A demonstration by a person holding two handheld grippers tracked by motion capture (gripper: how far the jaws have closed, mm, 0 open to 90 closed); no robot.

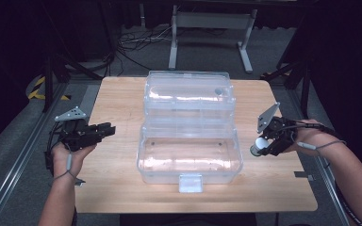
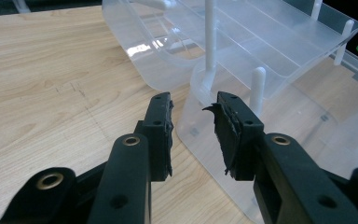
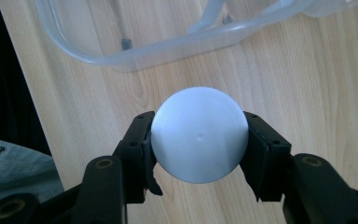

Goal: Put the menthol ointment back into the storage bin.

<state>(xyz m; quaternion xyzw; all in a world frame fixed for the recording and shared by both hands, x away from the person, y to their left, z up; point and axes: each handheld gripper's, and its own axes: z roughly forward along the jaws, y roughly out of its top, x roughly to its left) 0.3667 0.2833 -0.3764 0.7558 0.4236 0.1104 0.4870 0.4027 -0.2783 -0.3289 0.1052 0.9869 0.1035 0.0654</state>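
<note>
Dark floor and cables surround a light wooden table [image 1: 122, 188], on whose middle sits a clear plastic box [image 1: 188, 160] with its lid swung open toward the far edge and a tiered tray raised inside. At the table's left side the left gripper [image 1: 107, 129] hovers near the box, jaws parted a little with nothing between them (worn padding shows on one jaw). At the right side the right gripper [image 1: 260, 147] clamps a small container with a white round cap [image 3: 198, 134], just beside the box.

Wooden table [image 1: 122, 188], cables [image 1: 136, 40] behind
</note>
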